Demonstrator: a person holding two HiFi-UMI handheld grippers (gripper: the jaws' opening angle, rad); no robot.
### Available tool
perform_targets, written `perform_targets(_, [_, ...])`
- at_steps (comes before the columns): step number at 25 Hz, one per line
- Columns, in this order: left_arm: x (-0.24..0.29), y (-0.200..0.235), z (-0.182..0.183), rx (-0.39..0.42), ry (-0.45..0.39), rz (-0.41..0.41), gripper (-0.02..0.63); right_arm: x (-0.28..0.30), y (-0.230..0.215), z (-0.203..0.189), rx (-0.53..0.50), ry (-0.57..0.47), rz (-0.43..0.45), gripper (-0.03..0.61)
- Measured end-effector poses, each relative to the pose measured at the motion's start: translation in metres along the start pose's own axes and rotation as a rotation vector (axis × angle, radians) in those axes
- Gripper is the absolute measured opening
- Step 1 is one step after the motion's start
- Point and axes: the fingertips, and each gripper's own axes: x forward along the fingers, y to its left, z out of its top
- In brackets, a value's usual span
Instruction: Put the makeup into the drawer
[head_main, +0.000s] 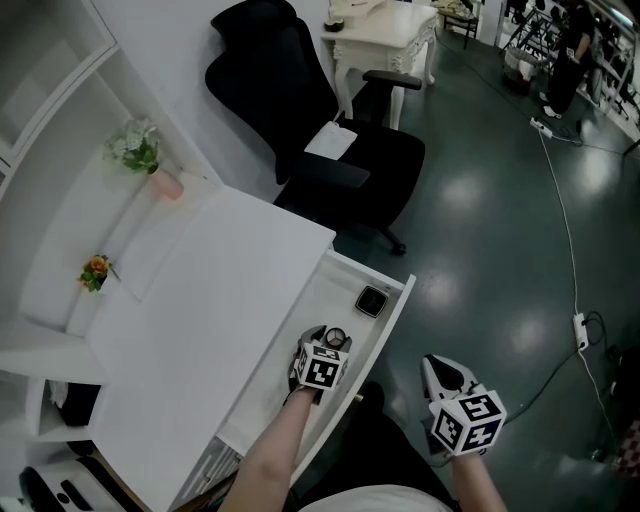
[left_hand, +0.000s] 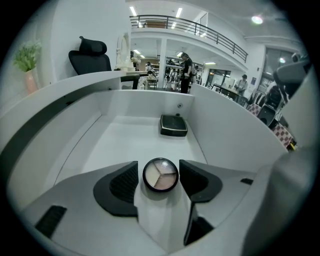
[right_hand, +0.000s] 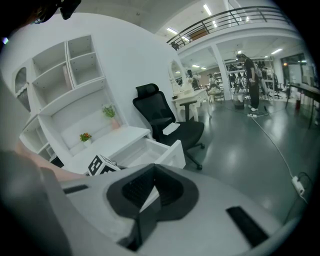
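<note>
A round makeup compact (left_hand: 160, 175) with pale powder shades lies on the floor of the open white drawer (head_main: 396, 308). It sits between the jaws of my left gripper (left_hand: 159, 181), whose pads stand just off its sides, so the gripper is open around it. From the head view my left gripper (head_main: 328, 347) reaches down into the drawer's near end. A square black compact (left_hand: 173, 125) rests further along the drawer, also seen as the black compact (head_main: 371, 301). My right gripper (head_main: 441, 377) hovers outside the drawer over the floor, shut and empty, right gripper (right_hand: 152, 192).
The white desk top (head_main: 200, 300) runs left of the drawer, with two small flower pots (head_main: 140, 155) on its shelf. A black office chair (head_main: 330, 150) stands beyond the drawer's far end. A cable (head_main: 575, 290) trails across the dark floor at right.
</note>
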Motion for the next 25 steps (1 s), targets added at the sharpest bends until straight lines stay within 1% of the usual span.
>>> perform_targets(4, [-0.013,0.003,0.01,0.001,-0.044,0.009,0.256,0.0,0.004,0.0,-0.003,-0.004,0.009,0.003])
perform_targets(8, [-0.03,0.004,0.018,-0.002,-0.08,0.024,0.23,-0.001,0.01,0.002,-0.01,-0.012,0.024,0.002])
perform_targets(10, [-0.041,0.005,0.022,-0.015,-0.106,0.028,0.217,-0.002,0.014,0.003,-0.015,-0.016,0.032,0.003])
perform_targets(13, [-0.059,0.008,0.03,-0.03,-0.169,0.04,0.196,-0.002,0.021,0.004,-0.022,-0.022,0.044,0.003])
perform_targets(19, [-0.106,0.013,0.045,-0.065,-0.252,0.092,0.152,-0.007,0.038,0.009,-0.037,-0.043,0.072,0.003])
perform_targets(25, [-0.149,0.019,0.048,-0.118,-0.329,0.13,0.116,-0.013,0.054,0.012,-0.056,-0.065,0.094,0.003])
